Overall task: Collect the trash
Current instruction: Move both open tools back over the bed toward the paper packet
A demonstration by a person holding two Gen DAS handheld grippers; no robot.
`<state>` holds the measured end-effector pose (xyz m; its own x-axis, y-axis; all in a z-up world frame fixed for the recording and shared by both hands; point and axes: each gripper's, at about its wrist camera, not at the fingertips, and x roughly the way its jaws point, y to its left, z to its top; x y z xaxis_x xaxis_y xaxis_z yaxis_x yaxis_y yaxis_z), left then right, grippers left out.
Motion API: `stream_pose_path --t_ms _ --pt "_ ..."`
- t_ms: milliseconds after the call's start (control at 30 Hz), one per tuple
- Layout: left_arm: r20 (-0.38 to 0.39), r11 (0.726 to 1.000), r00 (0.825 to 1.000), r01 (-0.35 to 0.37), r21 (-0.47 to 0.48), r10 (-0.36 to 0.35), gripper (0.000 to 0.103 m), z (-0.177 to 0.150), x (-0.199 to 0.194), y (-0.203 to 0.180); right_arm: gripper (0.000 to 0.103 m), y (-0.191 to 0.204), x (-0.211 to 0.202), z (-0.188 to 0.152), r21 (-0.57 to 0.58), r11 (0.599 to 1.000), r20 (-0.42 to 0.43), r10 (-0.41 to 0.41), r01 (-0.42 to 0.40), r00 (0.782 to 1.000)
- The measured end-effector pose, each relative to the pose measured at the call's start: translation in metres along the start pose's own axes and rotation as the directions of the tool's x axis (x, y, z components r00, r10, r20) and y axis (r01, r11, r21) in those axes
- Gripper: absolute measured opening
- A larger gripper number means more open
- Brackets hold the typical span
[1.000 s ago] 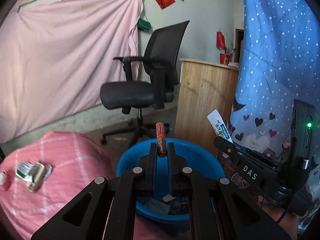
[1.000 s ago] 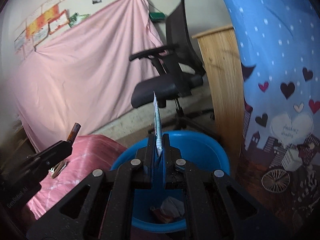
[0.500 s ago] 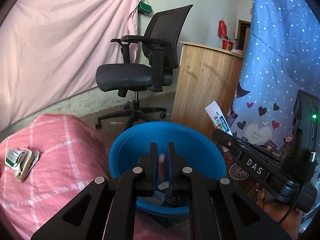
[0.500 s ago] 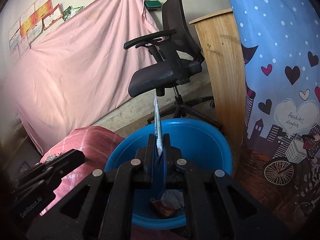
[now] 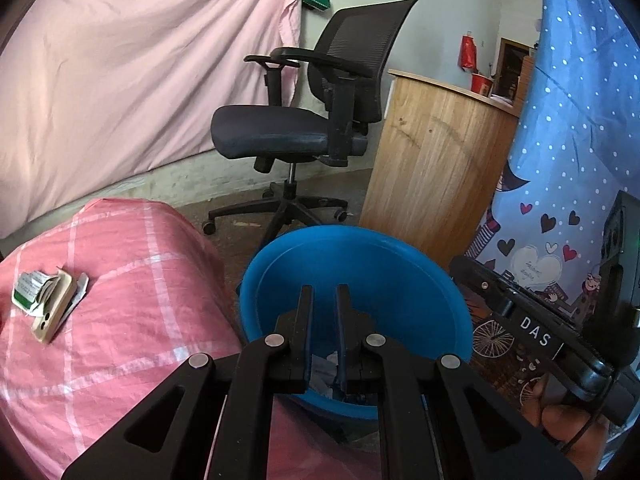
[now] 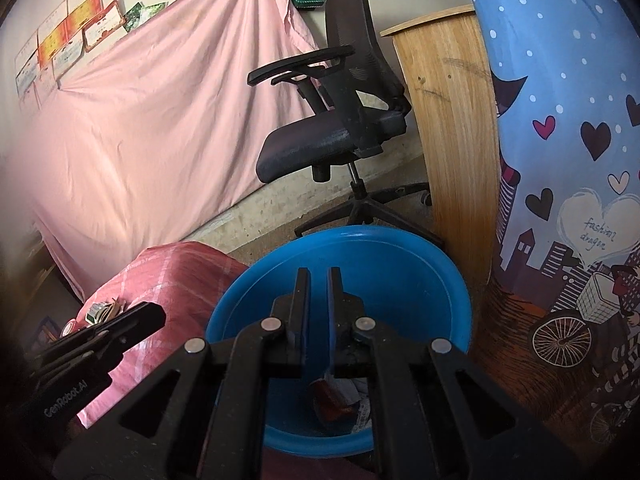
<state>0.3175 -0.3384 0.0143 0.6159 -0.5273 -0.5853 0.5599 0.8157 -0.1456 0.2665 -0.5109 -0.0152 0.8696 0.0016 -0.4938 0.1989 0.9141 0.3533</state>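
Hovering over the blue basin [image 5: 400,264], both tongs, left [image 5: 321,300] and right [image 6: 316,280], now stand slightly apart and empty, their trash dropped inside.

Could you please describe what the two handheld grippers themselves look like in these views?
Both the left gripper and the right gripper are matte black plastic linkages with round silver pivot pins and triangular cut-outs, ending in two flat parallel fingers with blue inner pads. Seen from each other's camera, the right carries a white "DAS" label, the left white "GenRobot.AI" lettering.
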Motion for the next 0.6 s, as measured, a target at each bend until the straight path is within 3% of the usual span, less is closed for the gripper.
stream_pose_path --t_ms 200,600 --pt "0.021 0.999 1.000 -0.018 -0.034 0.019 0.008 0.001 -0.010 0.015 0.037 0.009 0.001 0.006 -0.013 1.000 0.018 0.016 -0.016 1.000" --pt "0.122 0.991 0.986 -0.106 -0.082 0.115 0.008 0.006 -0.068 0.070 0.038 0.073 -0.006 0.012 -0.149 0.986 0.093 0.090 -0.076 0.992"
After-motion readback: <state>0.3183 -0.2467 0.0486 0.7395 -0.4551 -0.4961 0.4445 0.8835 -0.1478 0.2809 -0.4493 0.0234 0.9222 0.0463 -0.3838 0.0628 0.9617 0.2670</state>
